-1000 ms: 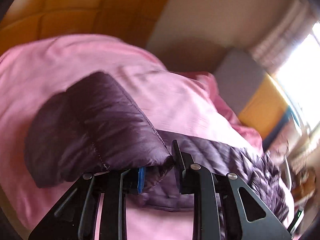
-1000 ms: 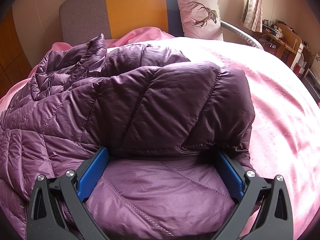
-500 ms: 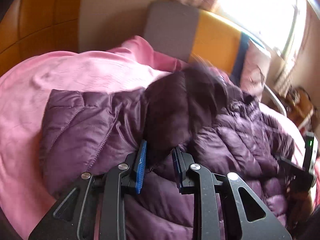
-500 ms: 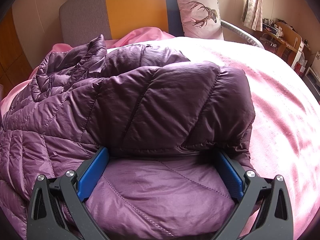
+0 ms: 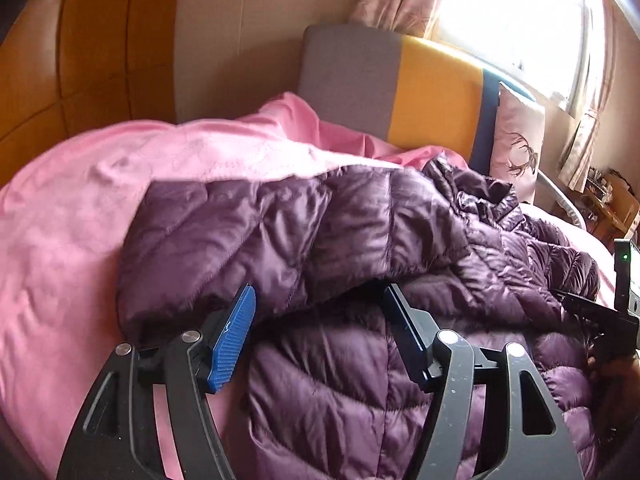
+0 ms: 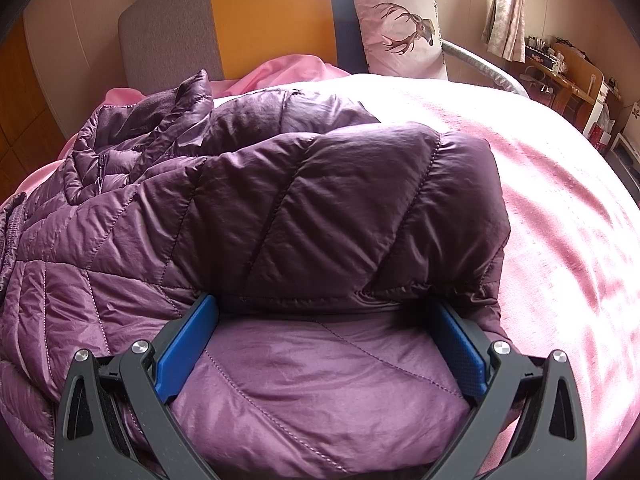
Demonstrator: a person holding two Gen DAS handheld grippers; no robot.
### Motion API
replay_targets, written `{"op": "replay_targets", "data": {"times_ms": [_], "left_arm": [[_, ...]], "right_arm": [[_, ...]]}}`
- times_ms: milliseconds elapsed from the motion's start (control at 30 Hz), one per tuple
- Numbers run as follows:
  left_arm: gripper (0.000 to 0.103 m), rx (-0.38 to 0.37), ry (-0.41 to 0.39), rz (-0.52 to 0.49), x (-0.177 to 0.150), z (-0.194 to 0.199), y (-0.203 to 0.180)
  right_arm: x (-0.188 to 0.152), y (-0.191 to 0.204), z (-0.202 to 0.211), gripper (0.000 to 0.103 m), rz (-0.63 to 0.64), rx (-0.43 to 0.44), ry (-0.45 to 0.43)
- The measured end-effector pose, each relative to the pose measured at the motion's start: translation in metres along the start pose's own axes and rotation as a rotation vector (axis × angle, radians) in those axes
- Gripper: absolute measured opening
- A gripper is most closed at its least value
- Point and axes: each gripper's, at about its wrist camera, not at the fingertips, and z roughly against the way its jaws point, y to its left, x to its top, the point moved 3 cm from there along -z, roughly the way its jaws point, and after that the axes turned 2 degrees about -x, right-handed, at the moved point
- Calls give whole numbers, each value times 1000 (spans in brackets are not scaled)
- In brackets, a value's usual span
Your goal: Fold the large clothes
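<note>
A purple quilted down jacket lies on the pink bed cover. One sleeve is folded across its body. My left gripper sits at that sleeve's lower edge with its jaws opening. The cuff lies loose between the blue pads, which do not press on it. In the right wrist view the jacket fills the middle, with the other sleeve folded over it. My right gripper stands open and wide over the jacket's front, fabric bulging between its fingers.
A grey, orange and blue headboard and a deer-print pillow stand at the far end of the bed. A wooden wardrobe is on the left. A cluttered desk stands at the far right.
My left gripper swung the sleeve across onto the jacket's body, then its jaws spread and let the cuff go. The right gripper kept still.
</note>
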Motion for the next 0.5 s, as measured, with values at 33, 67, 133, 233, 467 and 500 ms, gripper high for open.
{"op": "replay_targets", "data": {"times_ms": [33, 67, 133, 233, 467, 500], "left_arm": [[66, 4, 19, 9, -4, -4, 2], [66, 9, 31, 13, -7, -7, 3], [66, 22, 56, 39, -13, -15, 9], [70, 18, 127, 100, -22, -33, 18], [71, 3, 128, 122, -27, -36, 24], [71, 1, 127, 123, -26, -36, 24]], "right_arm": [[0, 0, 0, 101, -1, 2, 0], [0, 0, 0, 101, -1, 2, 0], [0, 0, 0, 101, 0, 0, 0], [0, 0, 0, 101, 2, -3, 1], [10, 13, 21, 101, 19, -17, 1], [13, 21, 31, 101, 9, 41, -22]]}}
